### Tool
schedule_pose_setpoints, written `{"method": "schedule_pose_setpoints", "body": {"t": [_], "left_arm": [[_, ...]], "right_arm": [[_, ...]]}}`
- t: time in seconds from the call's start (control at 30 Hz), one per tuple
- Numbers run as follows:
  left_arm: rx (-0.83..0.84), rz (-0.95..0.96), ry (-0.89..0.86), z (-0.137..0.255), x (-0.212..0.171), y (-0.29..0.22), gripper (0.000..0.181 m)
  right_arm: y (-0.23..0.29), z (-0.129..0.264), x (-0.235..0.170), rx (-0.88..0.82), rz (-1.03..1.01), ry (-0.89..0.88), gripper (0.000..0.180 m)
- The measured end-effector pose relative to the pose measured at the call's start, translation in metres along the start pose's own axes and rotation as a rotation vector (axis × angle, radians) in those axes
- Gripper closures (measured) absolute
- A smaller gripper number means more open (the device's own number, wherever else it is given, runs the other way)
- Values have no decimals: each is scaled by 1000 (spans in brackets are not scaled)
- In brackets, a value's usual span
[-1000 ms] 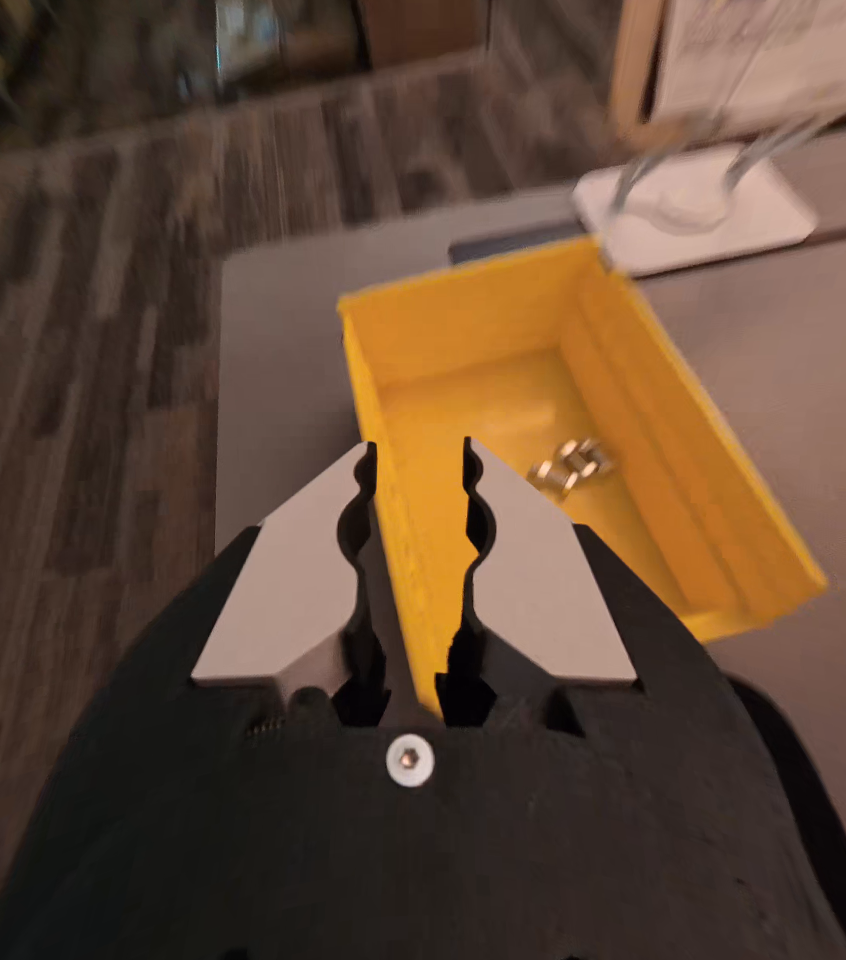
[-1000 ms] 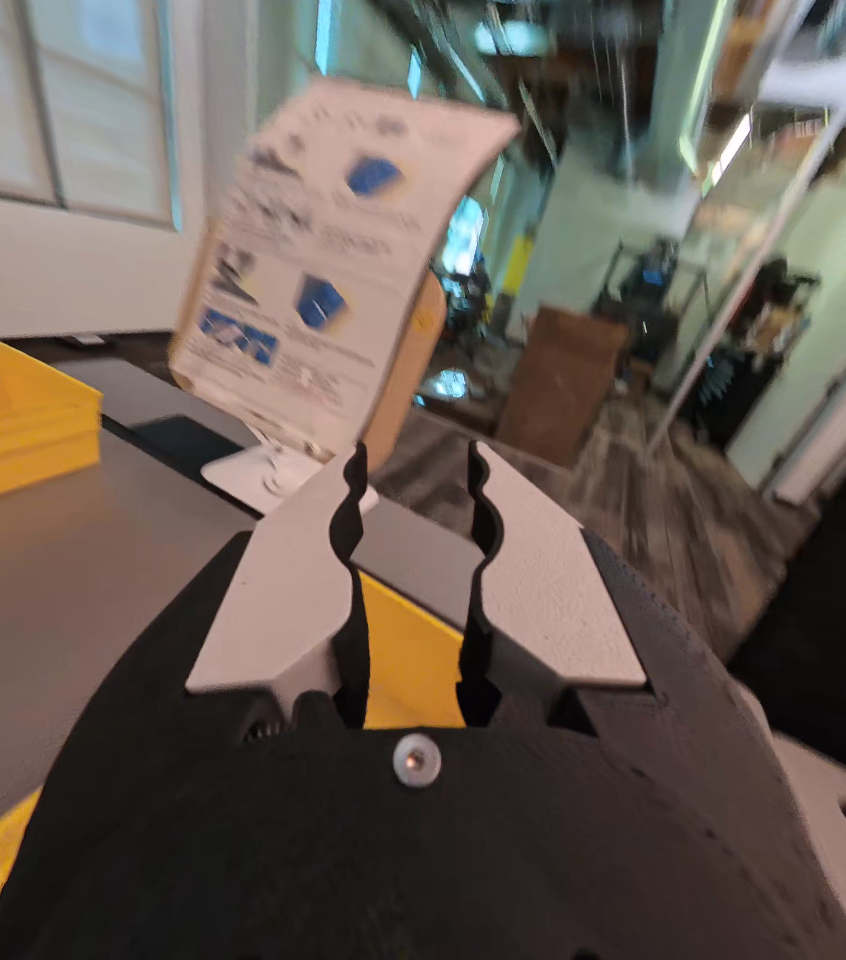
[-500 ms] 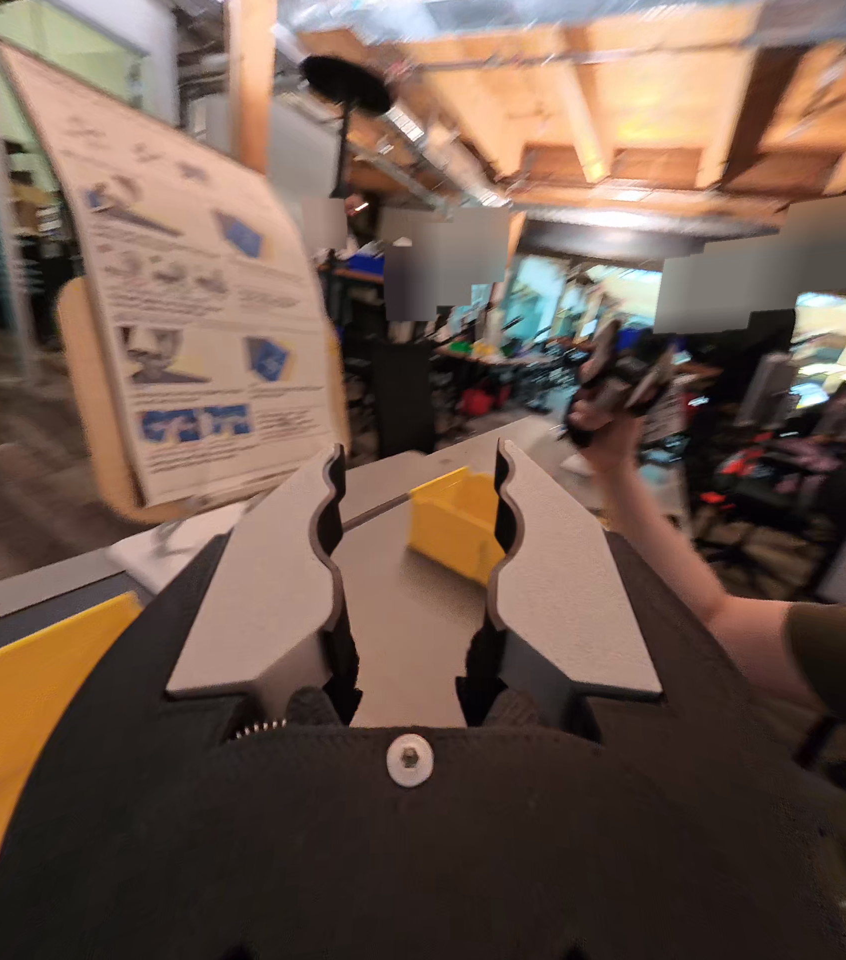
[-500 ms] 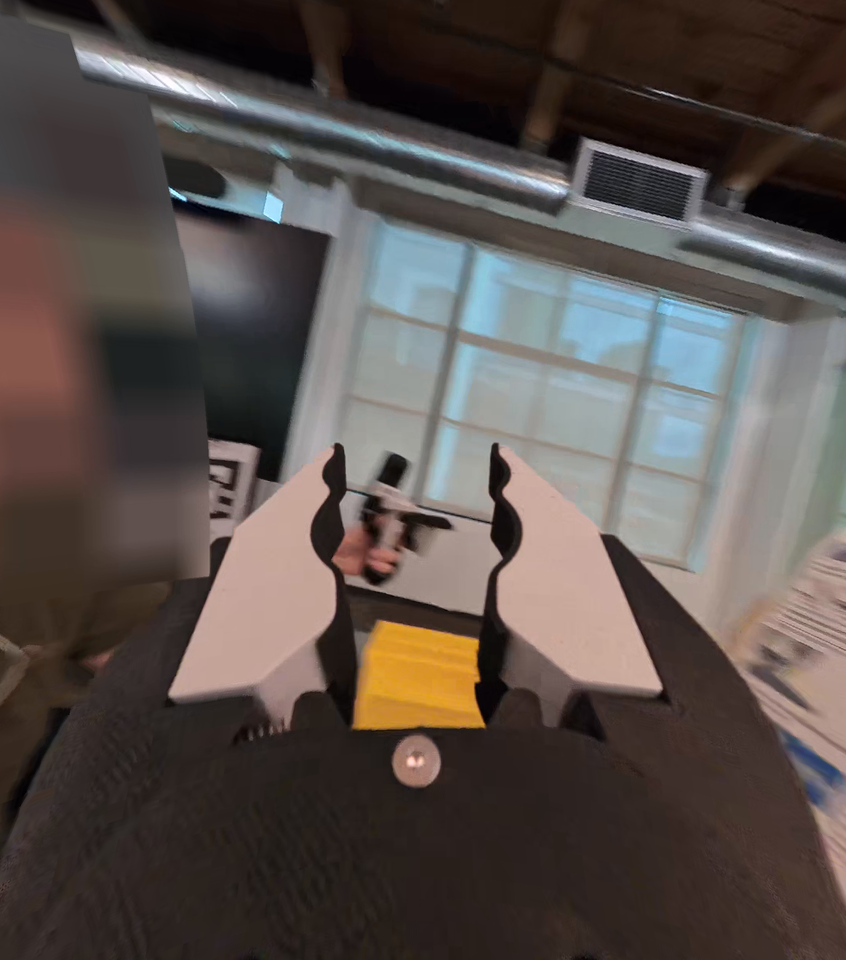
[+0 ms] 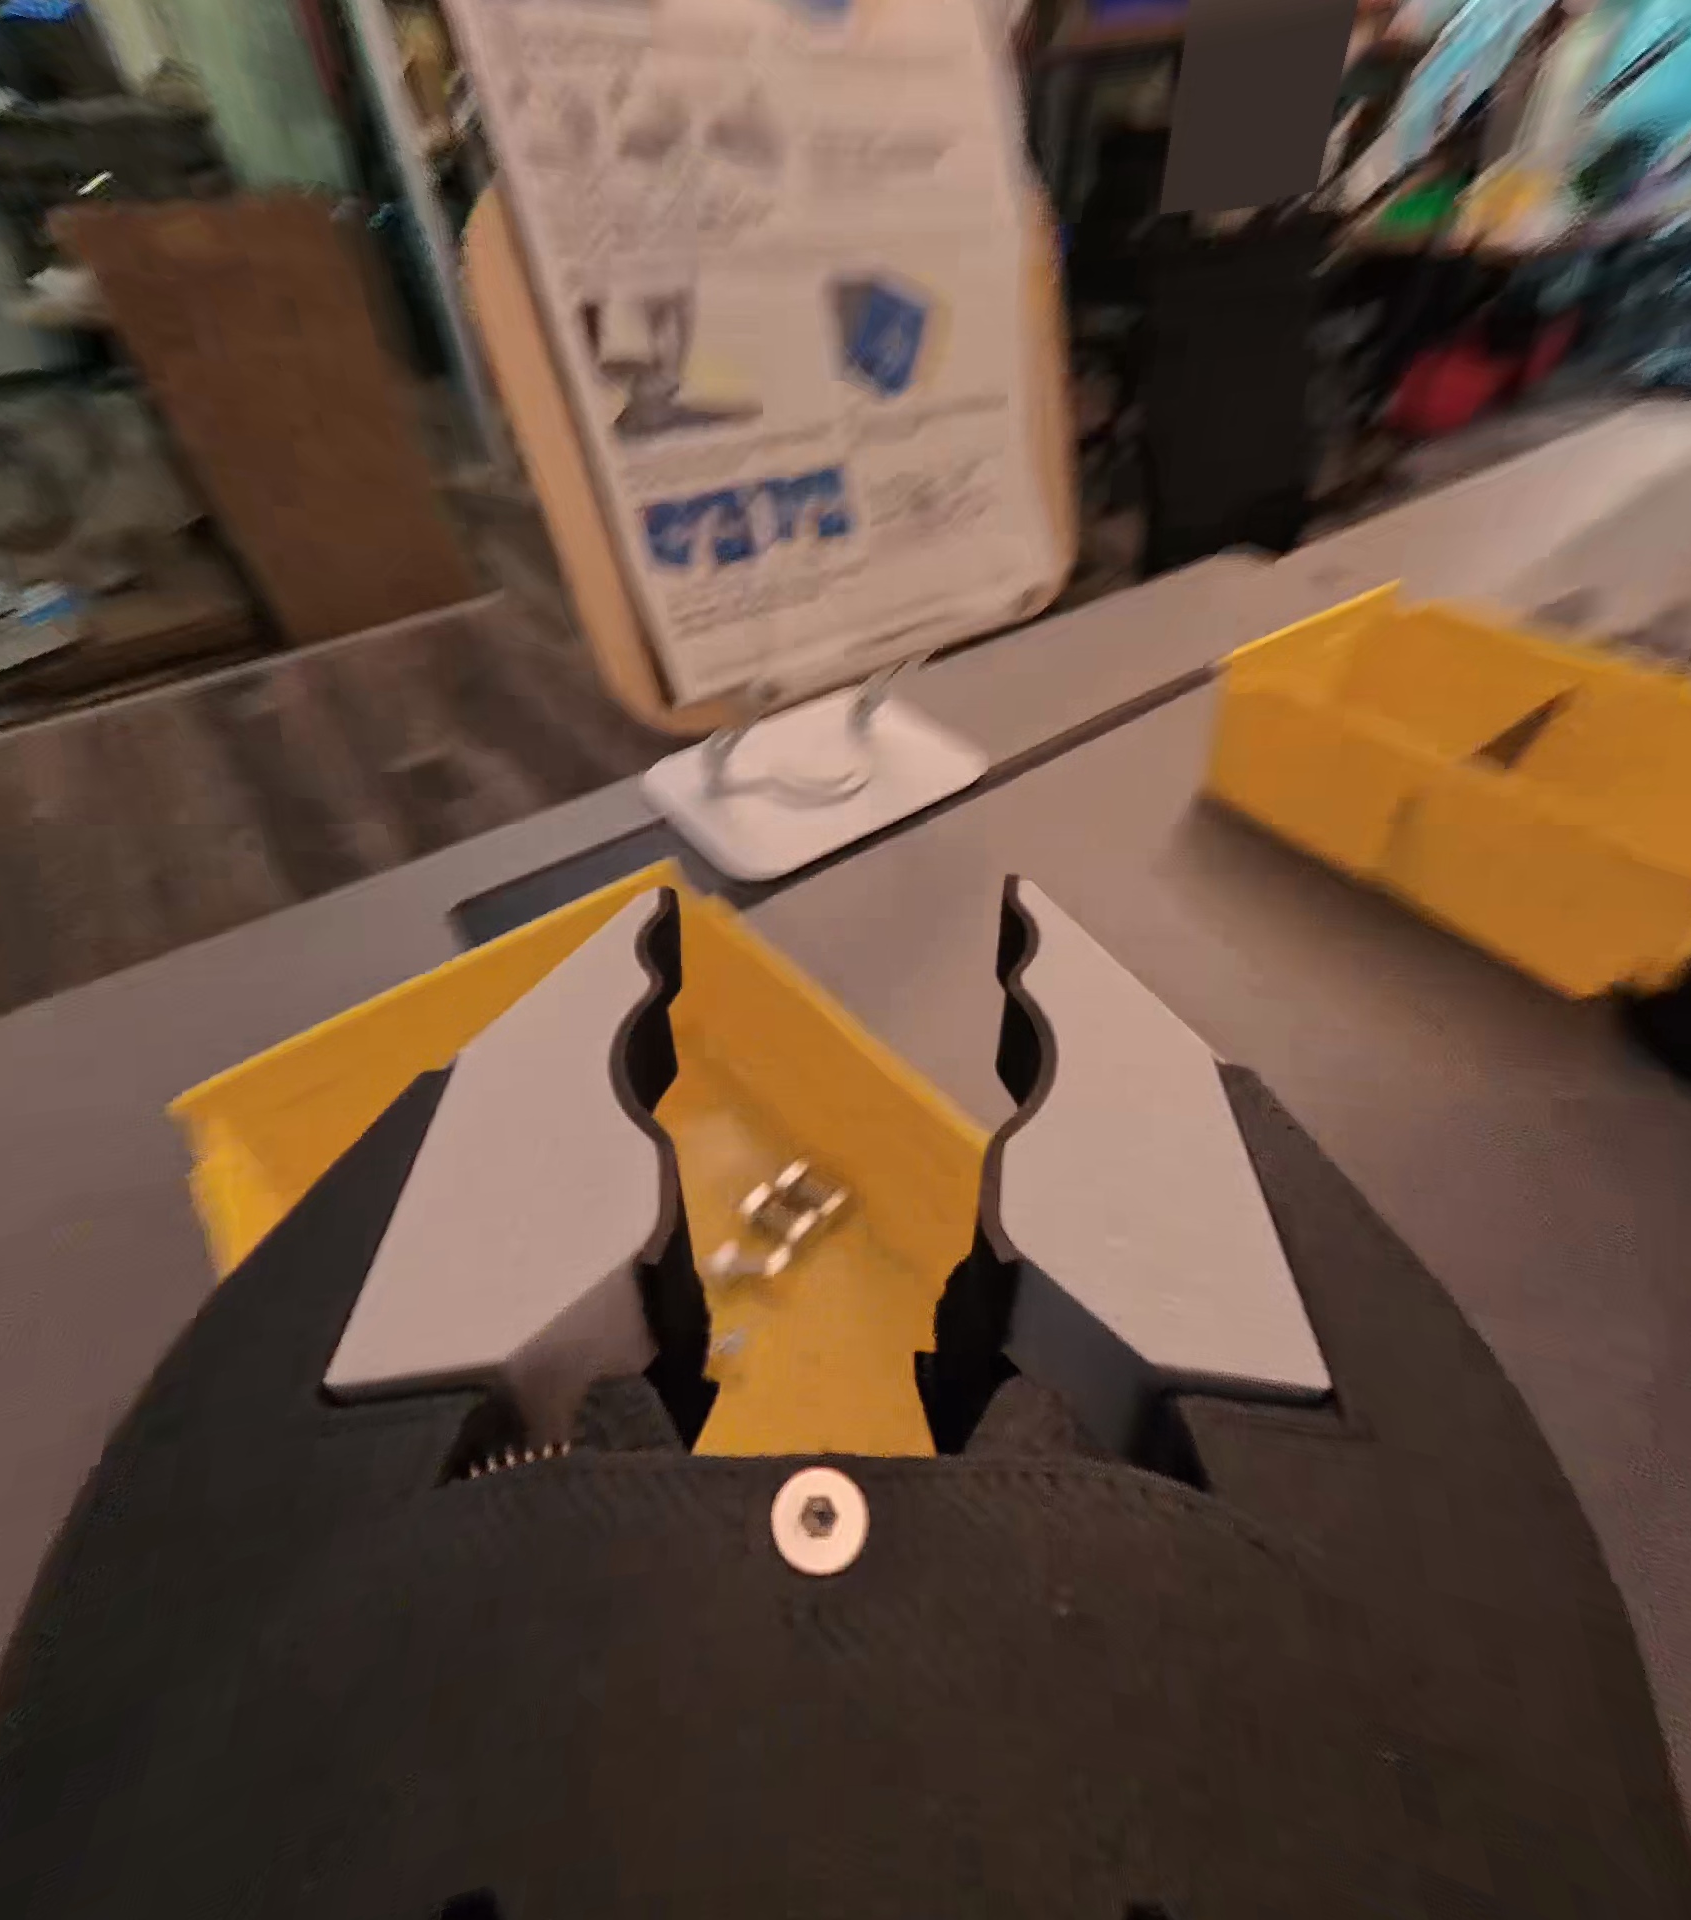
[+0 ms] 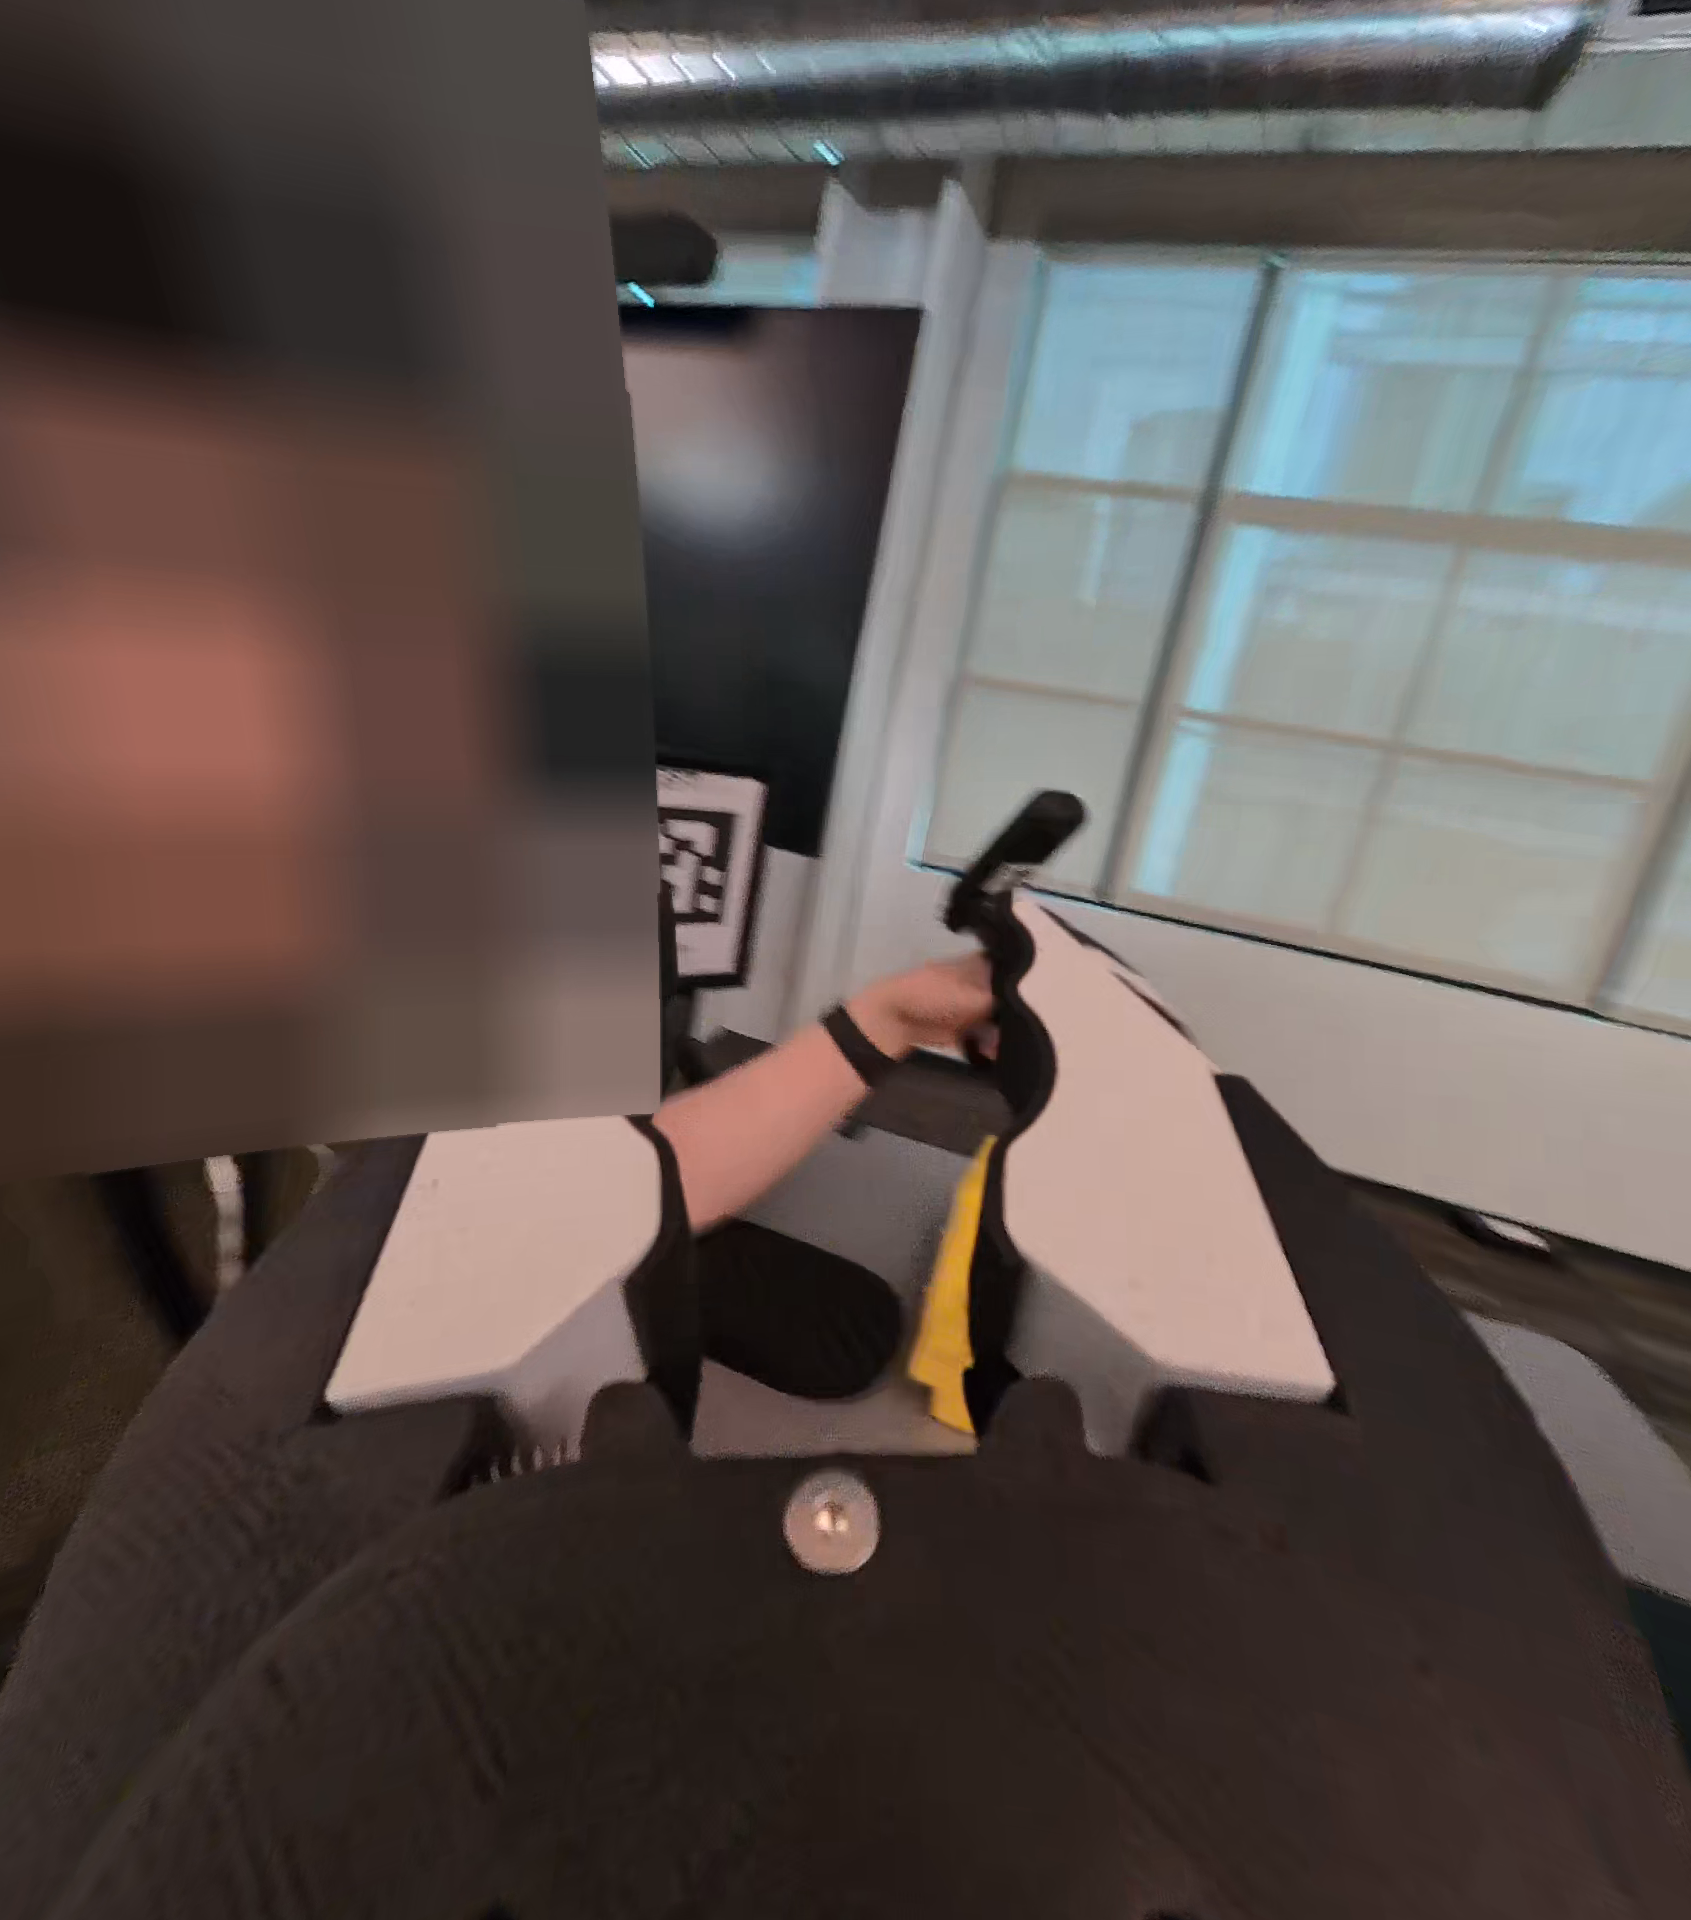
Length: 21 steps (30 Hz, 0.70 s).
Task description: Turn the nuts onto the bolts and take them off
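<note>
Since half a second ago the left wrist view has been swung down from the ceiling and far room to the grey tabletop (image 5: 1443, 1299), so that the near open-topped yellow plastic bin (image 5: 321, 1081) is framed between the fingers of the left gripper (image 5: 836, 935), whose jaws are spread wide with nothing between them. A small cluster of silvery metal nuts (image 5: 784, 1226) lies loose on the bin floor, blurred, so a count cannot be made; no bolts can be made out. The bin appears to serve as a holding tray, its walls keeping the small parts from rolling away. A second, divided yellow bin (image 5: 1485, 810) stands well apart on the right, and a white-based stand holding a printed sheet (image 5: 779, 343) sits beyond the near bin, close to its far corner. Judged from this, a pick-up of a nut is being lined up; the bin's walls are likely to limit a sideways approach, while open room is left above. The right gripper (image 6: 836, 935) is pointed away from the work, toward windows and the person's arm (image 6: 768, 1101); its jaws appear parted and empty, though one finger is partly masked.
</note>
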<state>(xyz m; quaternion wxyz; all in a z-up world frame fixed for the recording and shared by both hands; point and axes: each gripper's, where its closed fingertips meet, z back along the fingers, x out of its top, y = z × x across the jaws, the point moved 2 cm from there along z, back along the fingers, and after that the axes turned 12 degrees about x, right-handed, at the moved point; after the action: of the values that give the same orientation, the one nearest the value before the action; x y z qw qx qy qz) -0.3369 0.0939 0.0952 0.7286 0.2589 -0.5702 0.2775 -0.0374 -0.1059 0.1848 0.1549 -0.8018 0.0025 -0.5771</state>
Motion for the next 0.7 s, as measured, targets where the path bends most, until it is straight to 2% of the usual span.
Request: {"method": "schedule_pose_setpoints", "body": {"t": [0.03,0.1,0.2,0.27,0.43,0.53,0.7], "left_arm": [[74,-44,61,-4,-11,11,120],[152,-127,185,-11,-34,22,121],[84,-210,339,-22,-68,15,148],[125,-251,439,-33,-90,23,153],[107,-257,703,-50,-143,25,140],[156,-266,837,-54,-172,38,130],[141,-211,925,-60,-198,43,122]], "right_arm": [[-7,0,-5,-61,23,47,123],[-25,5,-13,-212,76,145,137],[-46,18,-25,-403,126,290,160],[-51,22,-30,-462,155,361,180],[-57,22,-41,-527,189,473,178],[-64,27,-53,-567,189,557,163],[-72,31,-75,-578,159,672,158]]}}
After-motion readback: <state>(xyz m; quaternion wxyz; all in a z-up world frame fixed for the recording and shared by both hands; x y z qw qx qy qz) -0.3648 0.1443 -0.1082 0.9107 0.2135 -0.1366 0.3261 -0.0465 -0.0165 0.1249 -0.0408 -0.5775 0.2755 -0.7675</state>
